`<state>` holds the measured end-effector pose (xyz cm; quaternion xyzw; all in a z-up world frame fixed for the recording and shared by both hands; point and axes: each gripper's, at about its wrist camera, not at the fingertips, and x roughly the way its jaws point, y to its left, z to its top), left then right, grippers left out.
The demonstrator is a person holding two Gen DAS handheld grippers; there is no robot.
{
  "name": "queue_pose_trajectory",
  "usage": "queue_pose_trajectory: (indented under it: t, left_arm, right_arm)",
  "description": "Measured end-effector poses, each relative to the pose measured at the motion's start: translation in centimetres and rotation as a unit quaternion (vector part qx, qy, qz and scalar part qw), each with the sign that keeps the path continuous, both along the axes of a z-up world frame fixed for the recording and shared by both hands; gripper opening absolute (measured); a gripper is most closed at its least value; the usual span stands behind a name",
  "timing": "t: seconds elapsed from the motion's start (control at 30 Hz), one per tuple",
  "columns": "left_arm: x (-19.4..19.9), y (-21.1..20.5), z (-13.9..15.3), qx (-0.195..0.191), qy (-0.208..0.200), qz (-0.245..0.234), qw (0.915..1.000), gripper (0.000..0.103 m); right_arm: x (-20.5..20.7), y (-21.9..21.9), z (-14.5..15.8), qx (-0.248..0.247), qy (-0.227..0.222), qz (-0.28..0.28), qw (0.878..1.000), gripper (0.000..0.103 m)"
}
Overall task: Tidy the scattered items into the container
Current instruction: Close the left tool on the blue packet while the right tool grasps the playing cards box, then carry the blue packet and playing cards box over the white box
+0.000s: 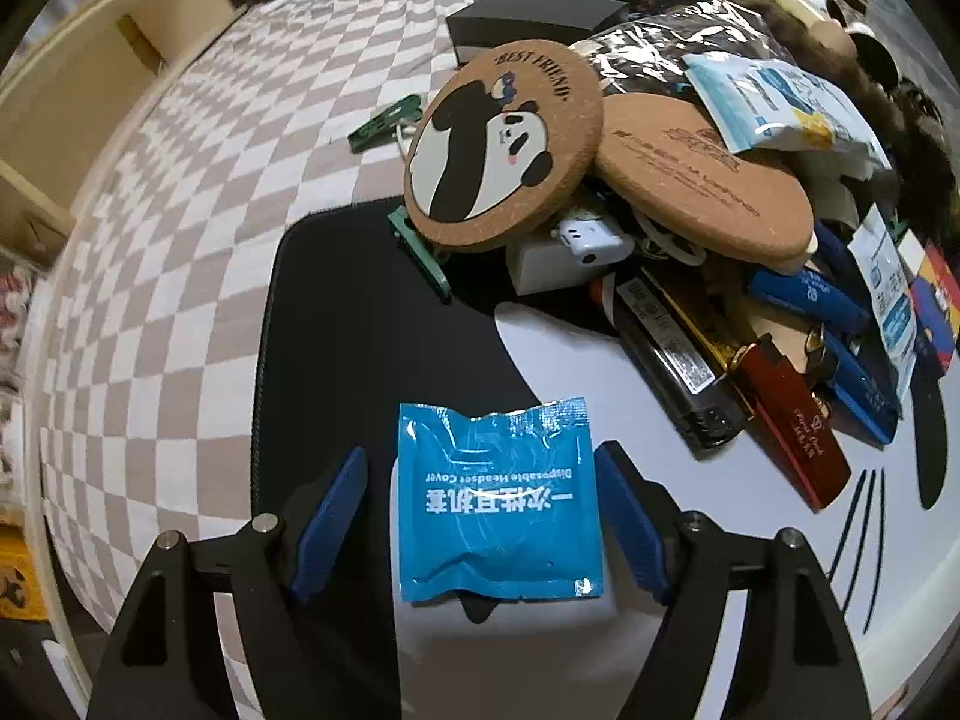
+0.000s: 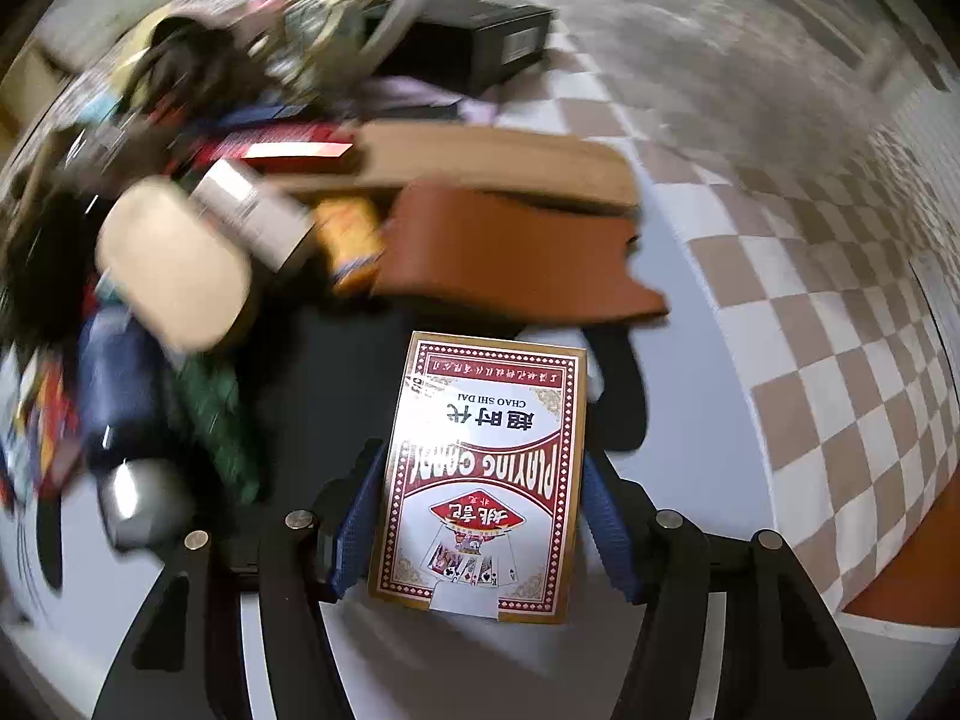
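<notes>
In the left wrist view my left gripper (image 1: 480,480) stands with its blue pads on either side of a blue headset-cover packet (image 1: 498,501); a small gap shows on the left side. Beyond it lies a pile: two round cork coasters (image 1: 504,138), a white charger (image 1: 591,240), a black box (image 1: 534,21), a red case (image 1: 792,420). In the right wrist view my right gripper (image 2: 483,480) is shut on a red playing-card box (image 2: 480,480), held above the black and white mat (image 2: 336,360). The pile there is blurred.
The mat lies on a checkered brown and white cloth (image 1: 180,240). A green clip (image 1: 384,123) lies on the cloth left of the coasters. A beige wooden frame (image 1: 78,90) runs at far left. A brown leather piece (image 2: 504,252) lies ahead of the card box.
</notes>
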<state>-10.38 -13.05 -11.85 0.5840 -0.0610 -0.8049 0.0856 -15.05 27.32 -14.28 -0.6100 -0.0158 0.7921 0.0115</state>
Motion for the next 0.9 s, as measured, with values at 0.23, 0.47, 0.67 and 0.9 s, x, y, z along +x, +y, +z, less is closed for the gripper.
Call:
queue_pose_trajectory:
  t: [0.23, 0.47, 0.67, 0.9]
  left_arm:
    - [0.5, 0.6, 0.2, -0.004, 0.003, 0.002, 1.0000, 0.078]
    - [-0.8, -0.8, -0.6, 0.047, -0.002, 0.035, 0.9983, 0.074]
    - [-0.1, 0.2, -0.2, 0.060, 0.000, 0.023, 0.9979, 0.063]
    - [0.4, 0.0, 0.5, 0.102, 0.006, 0.038, 0.9941, 0.058]
  right_arm:
    - [1.6, -1.5, 0.0, 0.000, -0.035, 0.054, 0.998, 0.064]
    - [1.4, -2.8, -0.6, 0.022, -0.040, 0.052, 0.998, 0.066]
    - [0.9, -2.6, -0.9, 0.013, -0.035, 0.047, 0.998, 0.066]
    - [1.0, -2.1, -0.7, -0.018, -0.016, 0.012, 1.000, 0.062]
